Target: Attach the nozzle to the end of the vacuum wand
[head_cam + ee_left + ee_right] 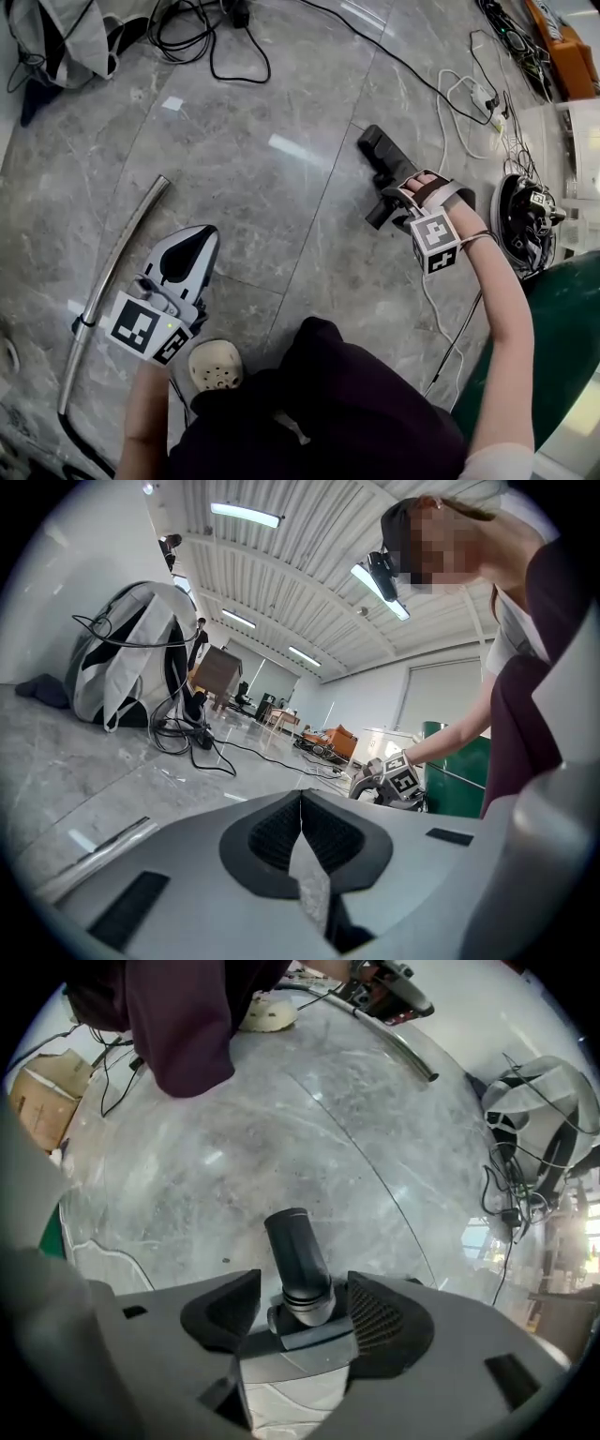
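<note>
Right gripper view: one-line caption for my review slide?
Open right gripper straddling the black nozzle on the grey floor, pads not touching it.

the grey veined stone floor [281, 187] is polished and glossy, the long curved silver metal wand [125, 246] gleams smooth, the black plastic nozzle [380, 155] looks matt with a satin neck, and the left gripper [190, 239] is matt grey plastic with ribbed black rubbery pads [272, 836].

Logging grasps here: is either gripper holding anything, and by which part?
Nothing held: the right gripper stands open astride the nozzle at its neck, not pressing; the left gripper is shut, empty.
</note>
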Motion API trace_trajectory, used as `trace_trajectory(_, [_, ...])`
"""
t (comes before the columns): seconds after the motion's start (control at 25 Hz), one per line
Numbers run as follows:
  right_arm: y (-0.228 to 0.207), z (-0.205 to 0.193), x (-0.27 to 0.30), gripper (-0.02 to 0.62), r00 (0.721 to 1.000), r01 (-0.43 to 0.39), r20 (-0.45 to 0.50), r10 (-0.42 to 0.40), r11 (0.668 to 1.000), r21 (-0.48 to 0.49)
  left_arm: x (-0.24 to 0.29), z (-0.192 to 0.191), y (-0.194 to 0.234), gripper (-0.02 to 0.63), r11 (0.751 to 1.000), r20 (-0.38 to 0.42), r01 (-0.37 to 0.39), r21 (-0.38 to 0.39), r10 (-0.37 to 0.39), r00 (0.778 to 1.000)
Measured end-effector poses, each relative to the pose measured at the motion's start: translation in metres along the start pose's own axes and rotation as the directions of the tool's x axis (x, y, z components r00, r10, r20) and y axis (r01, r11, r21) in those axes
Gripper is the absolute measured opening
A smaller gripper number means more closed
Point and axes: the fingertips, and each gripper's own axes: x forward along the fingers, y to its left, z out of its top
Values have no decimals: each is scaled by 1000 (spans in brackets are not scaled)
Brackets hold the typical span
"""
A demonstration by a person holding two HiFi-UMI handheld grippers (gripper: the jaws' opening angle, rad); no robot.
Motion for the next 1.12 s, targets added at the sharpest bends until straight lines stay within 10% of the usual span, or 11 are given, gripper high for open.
trace_trajectory(0.4, [-8, 1, 31, 213, 997, 3, -77, -6, 999, -40, 7, -7, -3, 11, 1000, -14, -4, -12, 4, 1000])
trace_trajectory(0.6, [-22, 8, 29, 201, 999, -9, -38, 14, 992, 129, 11, -6, -7, 11, 1000, -11, 9, -11, -10, 1000])
trace_trajectory(0.88, [-55, 30, 2, 199, 983, -48, 174, -59, 833, 551, 3, -3, -8, 11, 1000, -5, 1, -5, -1, 1000])
trace_trajectory(1.12, [-88, 64, -25, 199, 931, -84, 306, -197, 703, 707, 2, -9, -10, 11, 1000, -13, -7, -13, 7, 1000])
